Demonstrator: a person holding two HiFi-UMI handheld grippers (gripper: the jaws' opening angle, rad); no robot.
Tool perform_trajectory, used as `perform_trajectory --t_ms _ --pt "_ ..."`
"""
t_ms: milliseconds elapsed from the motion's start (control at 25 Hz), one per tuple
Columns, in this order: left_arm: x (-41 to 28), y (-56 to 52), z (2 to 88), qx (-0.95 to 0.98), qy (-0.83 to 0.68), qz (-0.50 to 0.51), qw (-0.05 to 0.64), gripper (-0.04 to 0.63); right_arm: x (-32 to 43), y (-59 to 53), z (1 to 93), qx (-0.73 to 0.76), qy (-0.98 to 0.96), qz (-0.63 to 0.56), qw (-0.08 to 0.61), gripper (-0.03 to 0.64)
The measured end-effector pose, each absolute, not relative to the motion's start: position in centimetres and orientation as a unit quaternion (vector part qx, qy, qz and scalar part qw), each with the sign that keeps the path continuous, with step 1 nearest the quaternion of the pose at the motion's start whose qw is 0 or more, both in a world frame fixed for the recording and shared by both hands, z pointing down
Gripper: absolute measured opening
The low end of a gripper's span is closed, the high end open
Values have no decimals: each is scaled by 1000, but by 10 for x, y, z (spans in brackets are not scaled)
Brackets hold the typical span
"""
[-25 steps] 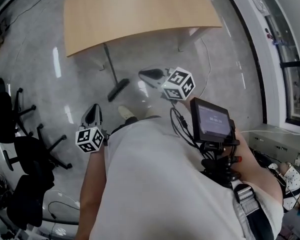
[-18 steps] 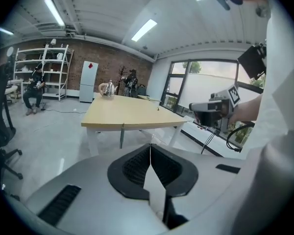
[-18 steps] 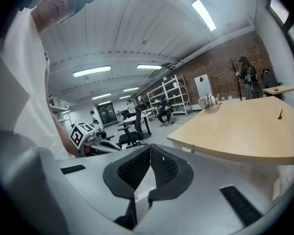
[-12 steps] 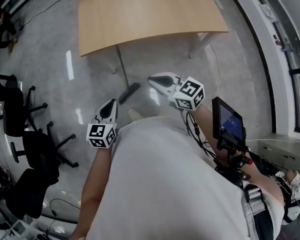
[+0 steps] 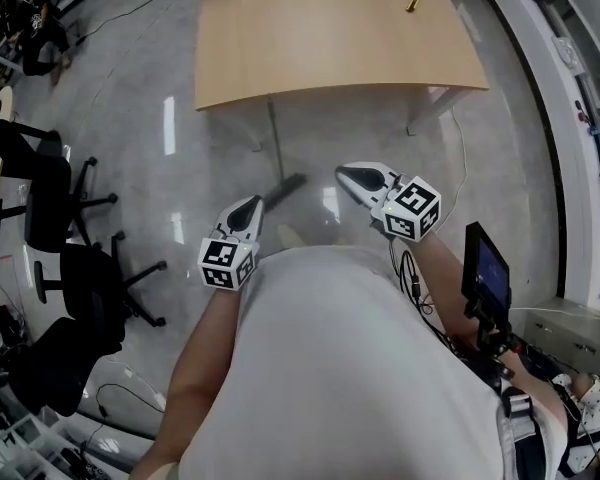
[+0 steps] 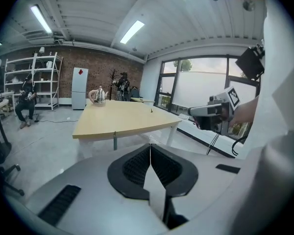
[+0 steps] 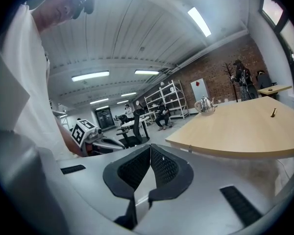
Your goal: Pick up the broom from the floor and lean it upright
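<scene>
The thin-handled broom (dark bristle head on the glossy floor) is leaned against the near edge of the curved wooden surface. The left tool and right tool are seen closed, ribbed pads empty.

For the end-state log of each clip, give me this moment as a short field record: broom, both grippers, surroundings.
broom: dark-bristled broom with grey handle, head on the floor, handle leaning on the edge of the light wooden table
left gripper: shut, nothing between the jaws
right gripper: shut, nothing between the jaws
on table: silver kettle; small brass piece
nearby: black office chairs
</scene>
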State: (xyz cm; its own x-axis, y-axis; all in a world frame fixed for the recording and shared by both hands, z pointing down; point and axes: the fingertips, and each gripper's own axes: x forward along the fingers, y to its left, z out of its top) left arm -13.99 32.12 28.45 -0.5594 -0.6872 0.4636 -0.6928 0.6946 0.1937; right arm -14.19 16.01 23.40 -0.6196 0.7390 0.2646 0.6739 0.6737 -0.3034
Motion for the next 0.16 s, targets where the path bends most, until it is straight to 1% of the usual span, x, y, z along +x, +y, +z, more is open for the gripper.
perform_trajectory --t_ms 160 --pt "-145 314 285 399 -879 10 260 12 -145 156 237 -387 -897 87 192 17"
